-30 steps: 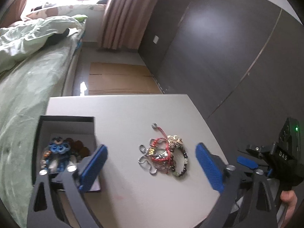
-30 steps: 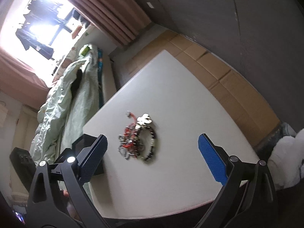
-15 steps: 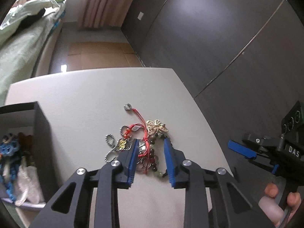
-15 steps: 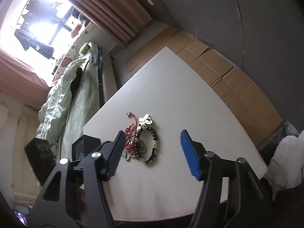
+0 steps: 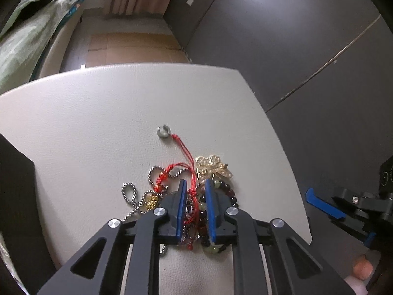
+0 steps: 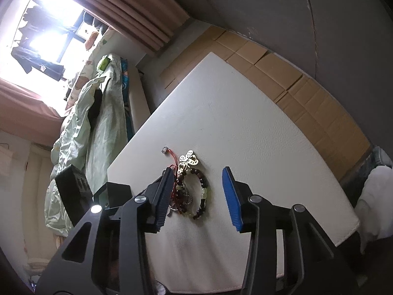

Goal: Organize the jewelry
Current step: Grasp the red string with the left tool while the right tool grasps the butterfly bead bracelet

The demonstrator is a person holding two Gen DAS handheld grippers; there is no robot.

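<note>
The left gripper's (image 5: 195,186) blue-padded fingers (image 5: 182,204) stand narrow and are closing around the middle of the tangled pile of bracelets (image 5: 194,196): a red braided cord and dark beads lie between the pads, while the grey rope chain (image 5: 130,194) lies outside the left finger and the gold butterfly charm (image 5: 212,166) sits just beyond the right fingertip. A second ago these fingers were spread wide and high above the pile; now they are lowered onto it, angled steeply down at the white leather tabletop (image 5: 98,123). The right gripper (image 6: 196,172) has narrowed from wide to half open and is closing, hovering, with the green-and-brown bead bracelet (image 6: 202,196) framed between its fingers, untouched.
</note>
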